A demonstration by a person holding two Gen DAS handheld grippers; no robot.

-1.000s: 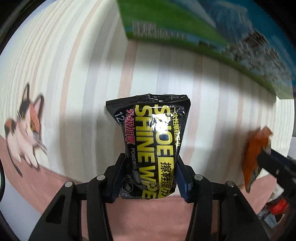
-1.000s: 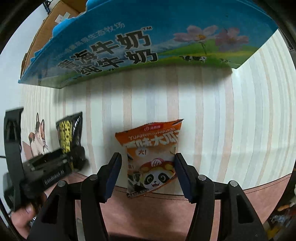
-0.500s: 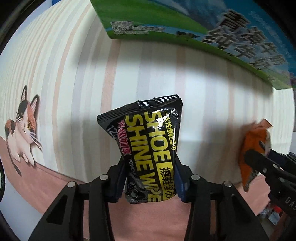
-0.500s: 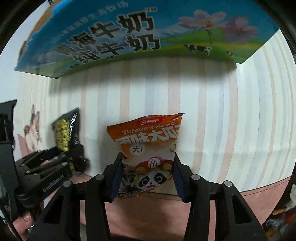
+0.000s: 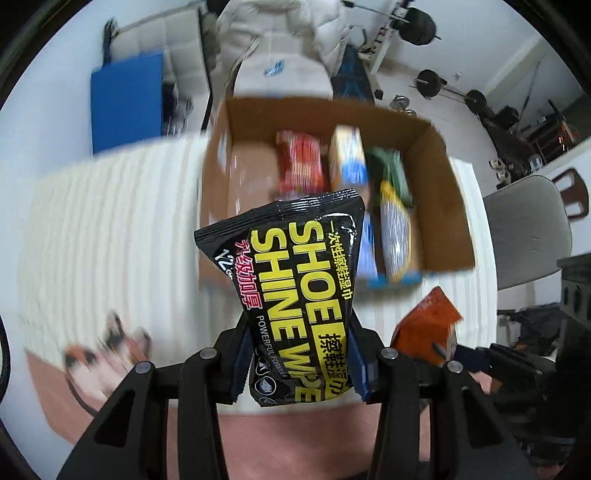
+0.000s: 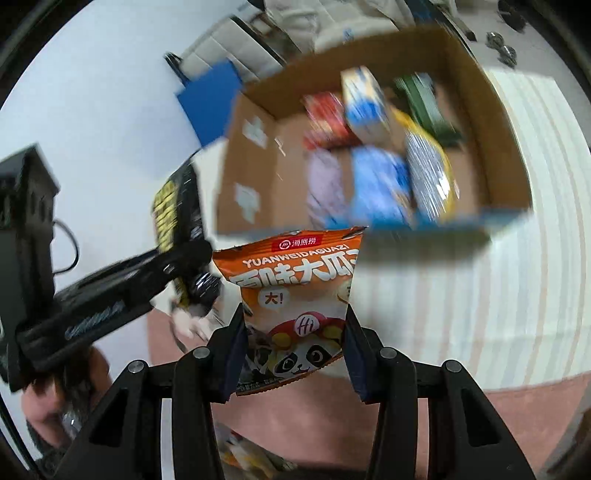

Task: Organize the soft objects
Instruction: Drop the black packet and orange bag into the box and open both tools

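My left gripper (image 5: 299,363) is shut on a black and yellow shoe wipes pack (image 5: 295,280), held upright in the air just before the open cardboard box (image 5: 443,173). My right gripper (image 6: 293,352) is shut on an orange snack bag (image 6: 295,295) with a panda on it, also lifted, near the box's (image 6: 491,122) front edge. The wipes pack (image 6: 177,206) and left gripper (image 6: 192,266) show at the left of the right wrist view. The orange bag (image 5: 424,325) shows at the lower right of the left wrist view. Several soft packs (image 5: 351,162) lie inside the box.
The box stands on a striped cloth (image 5: 110,229) with a cat picture (image 5: 107,347) and a pink border. A blue board (image 5: 125,99), a white jacket on a chair (image 5: 280,40), gym weights (image 5: 424,26) and a grey chair (image 5: 524,229) stand beyond the table.
Both grippers have risen and tilted up with their packs. The view has gone from the box's printed side to its open top and the room behind.
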